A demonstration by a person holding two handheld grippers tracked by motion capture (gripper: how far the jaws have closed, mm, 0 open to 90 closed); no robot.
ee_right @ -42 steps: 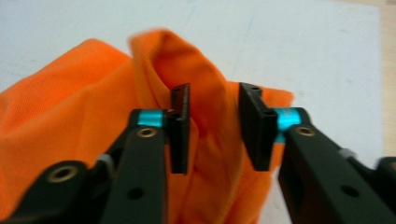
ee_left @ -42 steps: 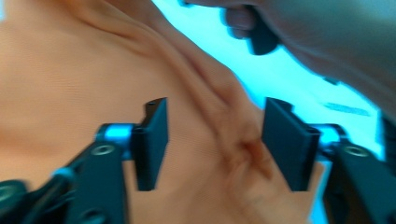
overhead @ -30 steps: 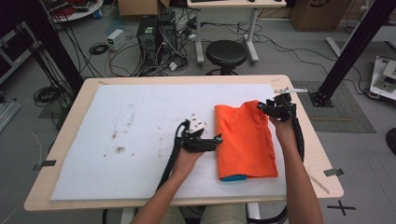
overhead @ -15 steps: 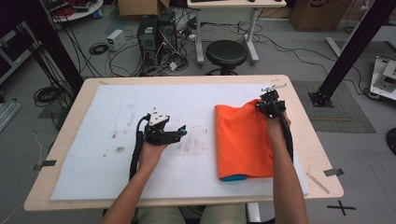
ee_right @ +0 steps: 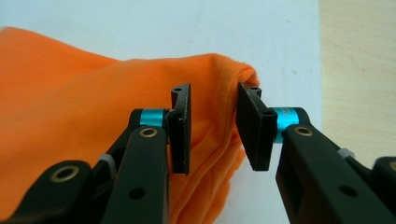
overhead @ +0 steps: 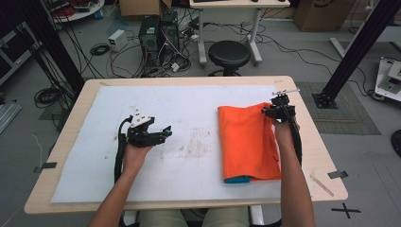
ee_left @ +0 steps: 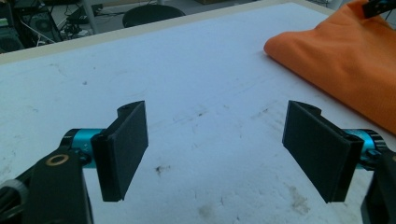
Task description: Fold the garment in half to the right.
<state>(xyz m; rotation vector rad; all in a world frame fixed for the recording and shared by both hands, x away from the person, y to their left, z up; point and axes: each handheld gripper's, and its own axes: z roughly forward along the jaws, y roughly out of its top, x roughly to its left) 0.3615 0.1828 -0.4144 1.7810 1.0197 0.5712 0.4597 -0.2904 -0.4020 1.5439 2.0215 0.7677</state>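
Orange cloth point(overhead: 248, 142), folded, lies at right of centre in the high view on the white mat point(overhead: 189, 109), long axis running top to bottom. The right gripper point(overhead: 279, 111) sits at its upper-right corner; its jaws, having just been opening, straddle the bunched fold point(ee_right: 224, 93) with slack. The left gripper point(overhead: 163, 134), jaws wide and empty, stands well apart at left, the cloth to its right.
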